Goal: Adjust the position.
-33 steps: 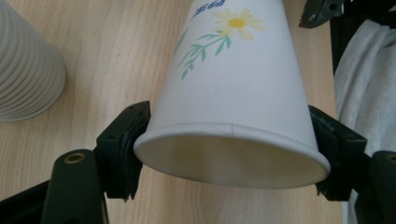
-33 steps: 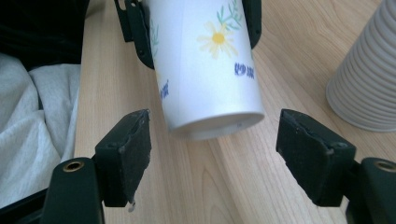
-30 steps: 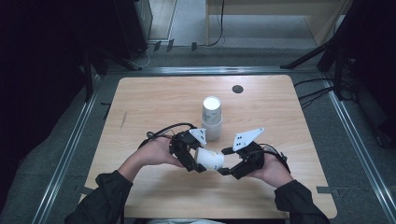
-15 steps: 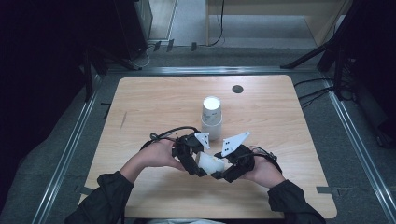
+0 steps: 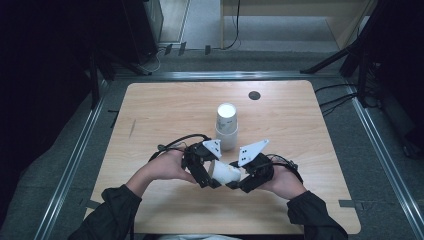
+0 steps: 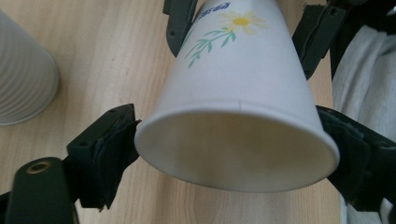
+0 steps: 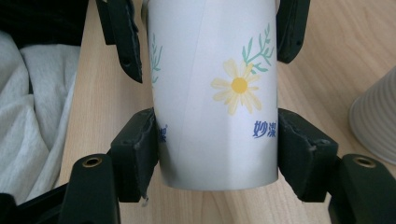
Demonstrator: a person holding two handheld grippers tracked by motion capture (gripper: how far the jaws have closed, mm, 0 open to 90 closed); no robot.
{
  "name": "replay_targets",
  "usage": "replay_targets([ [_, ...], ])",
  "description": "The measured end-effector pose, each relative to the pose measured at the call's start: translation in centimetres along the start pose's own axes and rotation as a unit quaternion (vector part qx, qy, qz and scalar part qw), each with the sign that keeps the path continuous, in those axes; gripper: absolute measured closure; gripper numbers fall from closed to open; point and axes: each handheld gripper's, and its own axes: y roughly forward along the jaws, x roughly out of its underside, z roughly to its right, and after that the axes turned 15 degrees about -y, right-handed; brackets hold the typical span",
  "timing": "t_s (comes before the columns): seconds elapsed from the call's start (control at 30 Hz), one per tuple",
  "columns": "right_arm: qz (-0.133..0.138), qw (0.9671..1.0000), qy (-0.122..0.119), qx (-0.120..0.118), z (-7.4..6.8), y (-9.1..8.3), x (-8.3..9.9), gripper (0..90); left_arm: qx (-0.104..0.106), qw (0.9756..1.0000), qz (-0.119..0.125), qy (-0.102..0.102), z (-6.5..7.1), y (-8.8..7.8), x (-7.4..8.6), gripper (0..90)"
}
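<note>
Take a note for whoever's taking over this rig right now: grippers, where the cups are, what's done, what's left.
Left gripper: jaws have just been opening; they flank the flower-print cup's rim end with a gap at one pad.
Right gripper: jaws have just been closing and now press the cup's base end.
The cup lies sideways between both, just above the table. The ribbed cup stack stands upside down behind.
Done: handover to right, it seems. Left: probably withdraw the left gripper, then place the cup.

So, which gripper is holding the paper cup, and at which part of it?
The right gripper clamps the paper cup near its base; the left gripper sits open around the rim.
</note>
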Motion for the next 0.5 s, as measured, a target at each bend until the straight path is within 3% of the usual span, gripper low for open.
replay_targets([
  [0.23,0.024,0.9997,0.002,0.004,0.7,-0.8,-0.1,34.8,-0.002,0.9985,0.052,-0.016,-0.4,-1.6,0.9,10.3],
  [0.5,0.055,0.9985,0.005,0.004,1.7,-1.7,-0.6,34.7,-0.001,0.9945,0.096,-0.04,-0.5,-3.1,2.3,10.4],
])
